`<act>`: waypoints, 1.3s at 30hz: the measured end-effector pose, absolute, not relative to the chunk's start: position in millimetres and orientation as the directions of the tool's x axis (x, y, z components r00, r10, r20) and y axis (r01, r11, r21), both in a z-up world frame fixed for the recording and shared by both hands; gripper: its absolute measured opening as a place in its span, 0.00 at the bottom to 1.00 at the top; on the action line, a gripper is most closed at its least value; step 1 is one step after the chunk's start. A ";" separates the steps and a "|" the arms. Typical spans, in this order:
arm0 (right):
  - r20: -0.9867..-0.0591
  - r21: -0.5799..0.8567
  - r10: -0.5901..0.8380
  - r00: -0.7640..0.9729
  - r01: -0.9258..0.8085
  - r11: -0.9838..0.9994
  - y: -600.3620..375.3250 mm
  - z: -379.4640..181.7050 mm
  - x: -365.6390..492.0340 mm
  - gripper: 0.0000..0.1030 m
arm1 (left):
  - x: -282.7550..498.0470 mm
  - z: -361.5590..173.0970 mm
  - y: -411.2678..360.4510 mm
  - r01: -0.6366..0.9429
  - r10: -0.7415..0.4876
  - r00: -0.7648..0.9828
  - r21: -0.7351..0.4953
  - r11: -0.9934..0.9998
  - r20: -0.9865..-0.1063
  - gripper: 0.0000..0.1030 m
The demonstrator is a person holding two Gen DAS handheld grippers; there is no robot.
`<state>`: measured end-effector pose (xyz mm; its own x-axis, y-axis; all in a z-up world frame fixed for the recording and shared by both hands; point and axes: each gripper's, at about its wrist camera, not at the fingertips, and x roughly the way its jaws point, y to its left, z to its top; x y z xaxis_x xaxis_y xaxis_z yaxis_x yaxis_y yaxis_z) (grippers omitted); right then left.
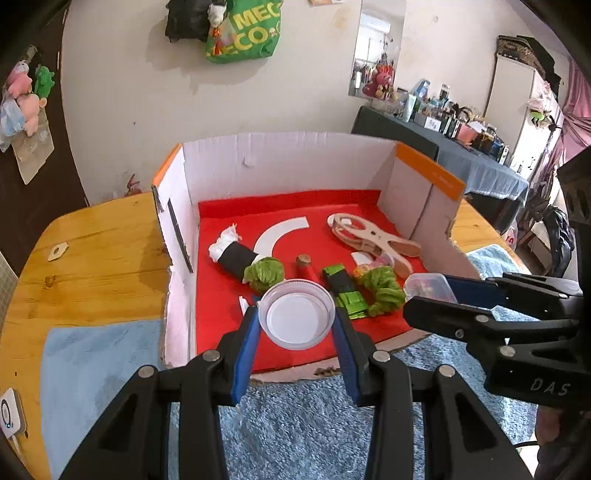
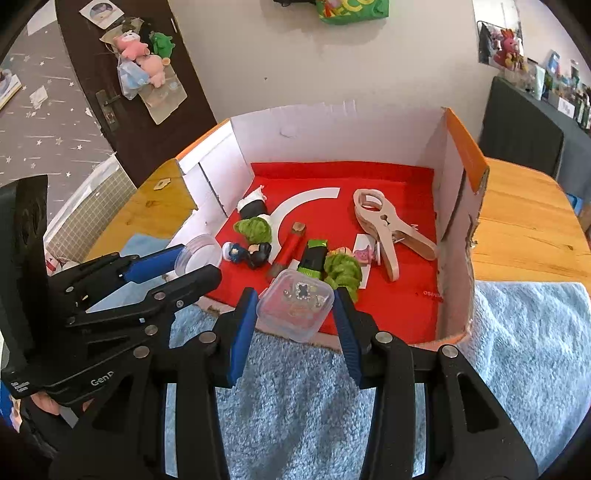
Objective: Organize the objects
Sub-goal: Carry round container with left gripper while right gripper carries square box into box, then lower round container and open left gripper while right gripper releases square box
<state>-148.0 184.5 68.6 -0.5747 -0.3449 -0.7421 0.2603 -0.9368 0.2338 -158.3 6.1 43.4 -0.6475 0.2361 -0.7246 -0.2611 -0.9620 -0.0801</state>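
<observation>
**Both grippers hold clear plastic pieces at the open front of the box**

A wooden desk [image 1: 92,258] carries a pale blue towel [image 2: 517,350] and, on it, a white cardboard box [image 1: 280,166] with orange edges, its front side open and its floor lined in red. On the wall above hangs a green bag [image 1: 247,33] printed in yellow; only "MEC" and "CO" can be read. The right gripper's black body shows "DAS" in the left wrist view, and the left gripper's body shows "GenR" in the right wrist view.

Inside the box lie a large wooden clip [image 2: 388,229], a white curved card strip [image 1: 280,232], two green yarn bundles, a red tube [image 2: 291,245] and small figurines [image 2: 247,254].

The left gripper [image 1: 295,325] has its jaws partly closed on a round clear lid [image 1: 297,314], rim pressed between the blue pads, above the box's front edge. The right gripper [image 2: 295,314] grips a small square clear container [image 2: 295,308] with tiny trinkets inside, likewise clamped between its pads, just beside the lid at the box's front.
</observation>
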 end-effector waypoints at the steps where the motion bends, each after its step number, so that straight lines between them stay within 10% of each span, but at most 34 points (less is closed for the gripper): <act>1: -0.745 0.238 -0.348 -0.569 0.260 -0.936 184.1 67.1 -150.3 0.39 | -160.4 41.5 5.9 -0.261 0.235 -0.641 -0.081 -0.962 -0.730 0.41; 39: -0.829 0.185 -0.262 -0.494 0.200 -0.962 187.4 28.2 -200.4 0.39 | -194.5 9.9 14.8 -0.274 0.214 -0.554 -0.067 -0.960 -0.804 0.41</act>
<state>-200.4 187.4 28.2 -0.4945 -0.2620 -0.8288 0.1997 -0.9622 0.1850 -194.5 14.8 9.9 -0.5544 0.2141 -0.8043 -0.2735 -0.9595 -0.0668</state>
